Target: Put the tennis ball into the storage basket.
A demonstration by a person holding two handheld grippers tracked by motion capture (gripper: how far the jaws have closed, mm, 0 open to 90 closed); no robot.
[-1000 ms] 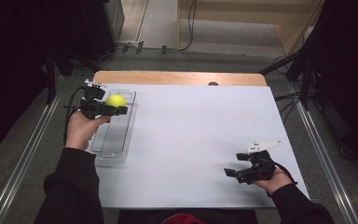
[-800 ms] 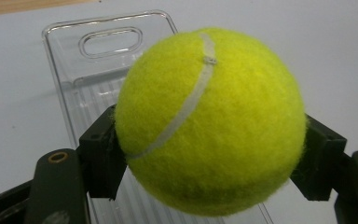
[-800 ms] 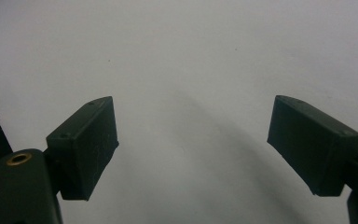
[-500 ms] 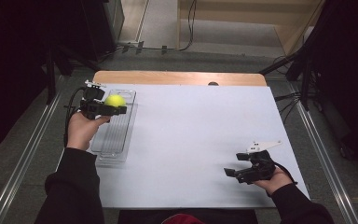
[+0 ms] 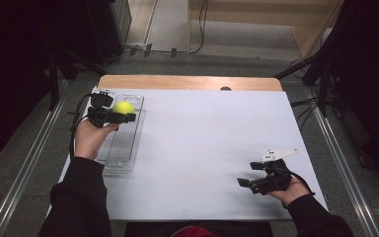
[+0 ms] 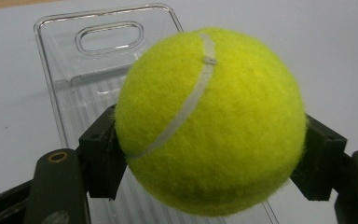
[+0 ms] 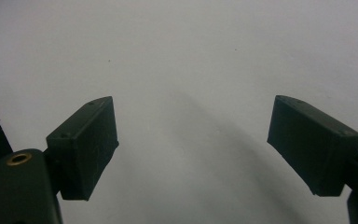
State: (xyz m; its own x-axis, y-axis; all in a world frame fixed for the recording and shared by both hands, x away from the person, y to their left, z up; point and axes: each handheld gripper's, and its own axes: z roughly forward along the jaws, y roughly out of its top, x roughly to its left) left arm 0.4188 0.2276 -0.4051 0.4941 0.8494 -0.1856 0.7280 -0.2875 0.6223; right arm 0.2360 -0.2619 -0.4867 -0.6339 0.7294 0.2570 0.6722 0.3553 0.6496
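We are holding the ball (image 6: 209, 121) clamped in the left gripper (image 5: 113, 116), both pads pressing into its felt sides, and we are hanging it over the far end of the clear tray (image 5: 123, 148) at the table's (image 5: 207, 133) left edge. The right gripper (image 5: 264, 180) is waiting near the table's near right corner, well apart from the tray, its jaws standing wide with nothing between them.

The pads are gripping the ball's lower half, judging by the left gripper view, so we are risking it popping upward and out if the squeeze shifts. If we are letting go from up here, the ball is likely bouncing on the ribbed tray floor and rolling over the low rim onto the table or off the edge. The light tray may also be sliding if we bump it.

We are reading no brand or print: the ball's visible face is showing only its white seam.
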